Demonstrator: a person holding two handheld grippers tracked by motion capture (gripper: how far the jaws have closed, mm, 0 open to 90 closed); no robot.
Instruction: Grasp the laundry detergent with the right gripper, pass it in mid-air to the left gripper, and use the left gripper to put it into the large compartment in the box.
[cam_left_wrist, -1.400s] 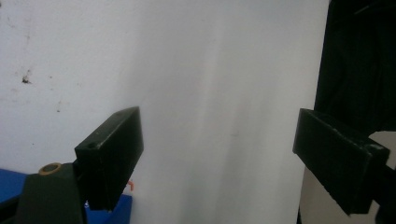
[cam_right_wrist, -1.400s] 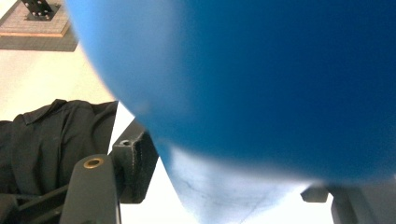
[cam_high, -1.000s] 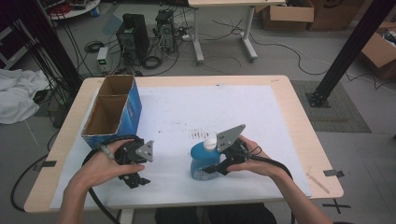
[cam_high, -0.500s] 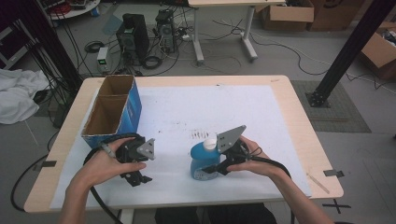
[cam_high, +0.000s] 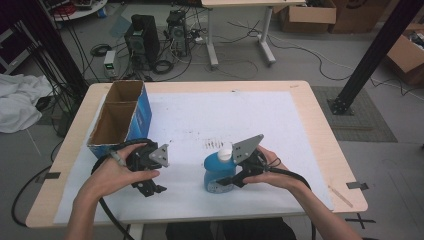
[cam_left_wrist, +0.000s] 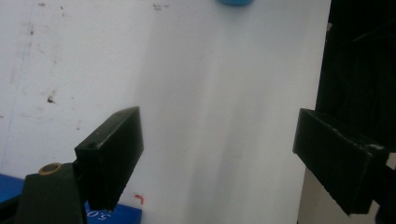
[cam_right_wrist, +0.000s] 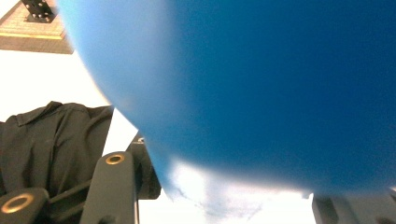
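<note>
**Right tongs clamping on the blue bottle, left tongs standing apart**

The right tongs (cam_high: 220, 184) are gripping a blue bottle (cam_high: 218, 172) with a white cap (cam_high: 225, 153), and their jaws have just been closing onto it. The bottle is standing upright on the white sheet (cam_high: 210, 120) that is covering the bench (cam_high: 320, 130), near the person's edge and a little right of the middle. In the right gripper view the bottle's blue body (cam_right_wrist: 261, 88) is sitting pressed between the two black jaws, very close to the lens and blurred. The person's right hand (cam_high: 272, 167) is wrapping the grip from the right, with the grey three-cornered plate (cam_high: 246, 147) tilting up beside the cap.

The left tongs (cam_high: 149, 187) are resting low over the sheet at the near left, well apart from the bottle, in the person's left hand (cam_high: 117, 167). In the left gripper view their jaws are standing wide apart with nothing between them, only the bare white sheet (cam_left_wrist: 219, 116); a sliver of the blue bottle (cam_left_wrist: 235, 2) is showing at the top edge.

A blue cardboard box (cam_high: 122, 119) with an open top and two compartments is lying along the bench's left side, just behind the left hand. Black cables are trailing from both grips toward the person
</note>
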